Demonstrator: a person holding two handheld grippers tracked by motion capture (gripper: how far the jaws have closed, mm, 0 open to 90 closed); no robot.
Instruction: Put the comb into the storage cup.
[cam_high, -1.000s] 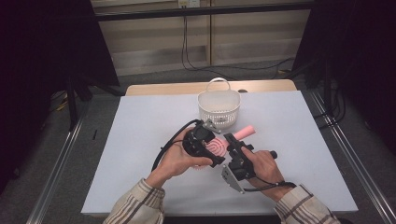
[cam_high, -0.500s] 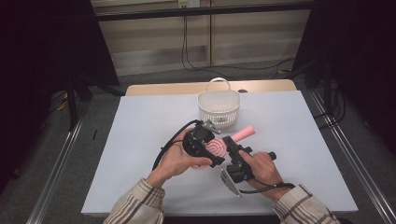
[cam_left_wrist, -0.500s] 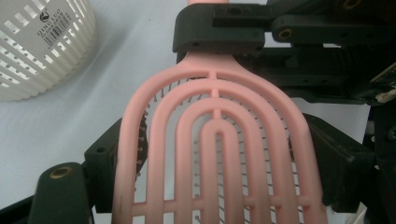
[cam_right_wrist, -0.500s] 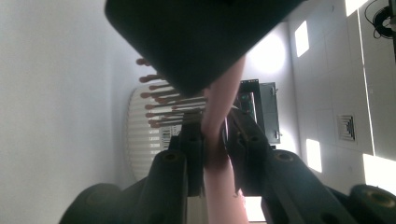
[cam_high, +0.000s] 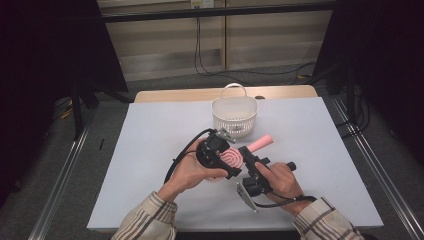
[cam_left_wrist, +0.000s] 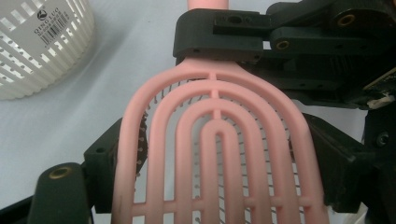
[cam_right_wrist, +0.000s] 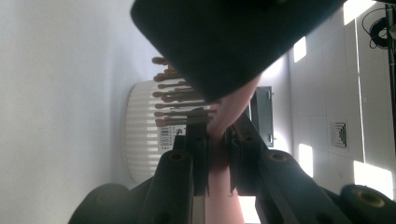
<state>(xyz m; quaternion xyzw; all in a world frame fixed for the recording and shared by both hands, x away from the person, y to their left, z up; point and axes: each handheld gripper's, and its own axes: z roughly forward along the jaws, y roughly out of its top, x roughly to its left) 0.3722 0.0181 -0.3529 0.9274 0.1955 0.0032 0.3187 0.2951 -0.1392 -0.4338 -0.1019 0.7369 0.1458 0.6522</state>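
Note:
A pink hairbrush (cam_high: 233, 159) is held above the white table (cam_high: 150, 145), its handle (cam_high: 261, 142) pointing toward the back right. My left gripper (cam_high: 220, 157) is shut across the wide slotted brush head (cam_left_wrist: 219, 154), one jaw on each side edge. My right gripper (cam_high: 248, 154) clamps the brush's neck, seen in the left gripper view as a black bar (cam_left_wrist: 224, 35) across the top of the head. Its jaws have just been closing and now press on the pink neck (cam_right_wrist: 217, 161), with the bristles (cam_right_wrist: 173, 93) just beyond them.
A white slatted basket (cam_high: 234, 116) with a hoop handle stands just behind the hands; it also appears as the basket (cam_left_wrist: 37, 46) and the basket (cam_right_wrist: 140, 130). The table's edges drop to metal rails on both sides.
The right gripper's jaws have drawn in onto the brush's neck. Both hands and the brush stay where they were.

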